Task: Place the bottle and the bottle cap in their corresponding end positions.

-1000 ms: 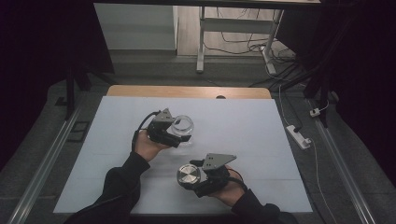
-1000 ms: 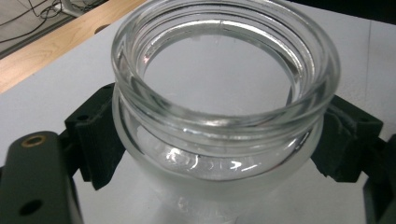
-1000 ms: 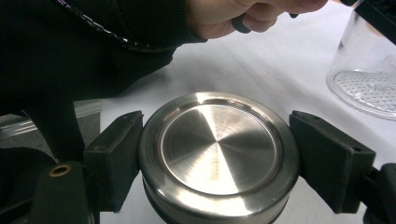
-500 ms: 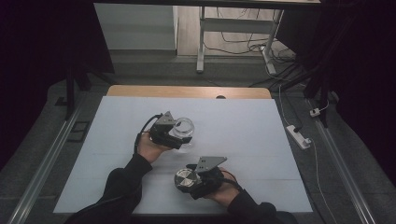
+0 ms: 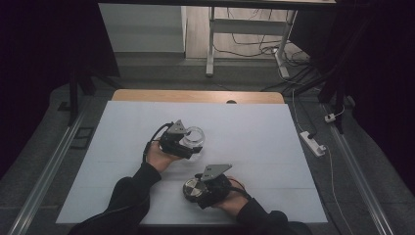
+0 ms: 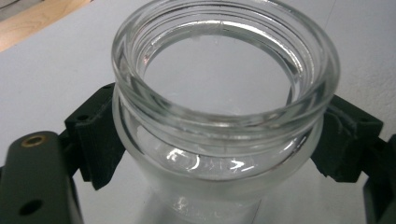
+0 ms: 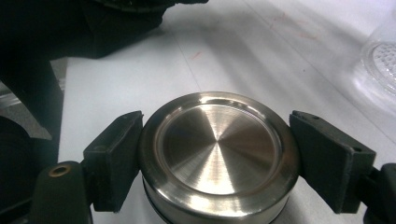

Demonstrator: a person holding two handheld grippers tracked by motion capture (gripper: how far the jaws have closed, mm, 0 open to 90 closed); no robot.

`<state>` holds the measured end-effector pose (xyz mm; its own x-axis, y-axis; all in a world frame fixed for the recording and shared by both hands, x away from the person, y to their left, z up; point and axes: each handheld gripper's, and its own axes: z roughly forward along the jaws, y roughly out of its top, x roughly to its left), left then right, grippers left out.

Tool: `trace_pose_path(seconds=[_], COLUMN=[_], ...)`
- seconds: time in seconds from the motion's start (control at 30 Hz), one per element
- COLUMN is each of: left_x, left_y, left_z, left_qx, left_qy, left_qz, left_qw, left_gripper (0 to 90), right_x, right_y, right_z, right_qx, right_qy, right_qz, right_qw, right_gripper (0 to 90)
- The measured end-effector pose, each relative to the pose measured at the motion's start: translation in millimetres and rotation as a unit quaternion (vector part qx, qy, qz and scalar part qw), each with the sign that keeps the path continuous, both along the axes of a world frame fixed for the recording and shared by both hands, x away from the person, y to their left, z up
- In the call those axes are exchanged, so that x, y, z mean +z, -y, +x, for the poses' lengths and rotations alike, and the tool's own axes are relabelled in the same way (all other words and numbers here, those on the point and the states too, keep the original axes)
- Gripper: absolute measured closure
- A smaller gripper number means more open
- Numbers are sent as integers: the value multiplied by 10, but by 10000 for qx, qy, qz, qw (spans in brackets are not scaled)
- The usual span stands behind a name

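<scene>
Left gripper [image 5: 188, 144] clamped on a clear glass jar [image 5: 194, 139]; jaws press the jar from both sides just under its threaded neck, as the left gripper view shows; jar [image 6: 224, 116] upright, mouth open and facing up, nothing visible inside; through the glass only the white table surface [image 5: 254, 132] shows.

Jar sits near the middle of the table, slightly left of centre; whether its base touches the surface or hangs just above it, cannot tell from the high view.

Right gripper [image 5: 195, 188] closed on a round metal lid [image 5: 194, 188]; in the right gripper view the two black jaws pinch the lid [image 7: 219, 154] at opposite edges of its rim; brushed steel face turned up, raised rim around it; lid low over the white surface, contact with it not clear.

Lid lies nearer the person than the jar and a little to the right of it; the two things apart, not touching; in the right gripper view the jar's base [image 7: 380, 70] shows at the far right edge, blurred.

Left hand [image 5: 159, 156] comes in from the near left, dark sleeve [image 5: 127, 193] along the table; right hand [image 5: 232, 198] at the near edge, right of centre.

Bare wooden strip [image 5: 195, 96] along the far edge of the table; white power strip [image 5: 313, 143] on the floor to the right.
</scene>
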<state>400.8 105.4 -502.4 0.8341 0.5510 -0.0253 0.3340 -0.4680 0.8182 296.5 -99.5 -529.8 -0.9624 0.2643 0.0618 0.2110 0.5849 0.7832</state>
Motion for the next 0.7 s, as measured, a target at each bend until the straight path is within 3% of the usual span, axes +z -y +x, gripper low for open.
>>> trace_pose_path(seconds=[0.13, 0.7], left_x=[-31, -90], left_y=[15, 11], left_z=[9, 13], left_qx=[14, 59], left_qy=[-30, -75], left_qz=[48, 93], left_qw=[10000, 9999], left_gripper=[158, 157], right_x=[-28, -66], right_y=[-9, -21], right_z=[8, 10], right_qx=[-27, -42], right_qy=[11, 29], right_qz=[-154, -414], right_qw=[9999, 9991], right_gripper=[198, 194])
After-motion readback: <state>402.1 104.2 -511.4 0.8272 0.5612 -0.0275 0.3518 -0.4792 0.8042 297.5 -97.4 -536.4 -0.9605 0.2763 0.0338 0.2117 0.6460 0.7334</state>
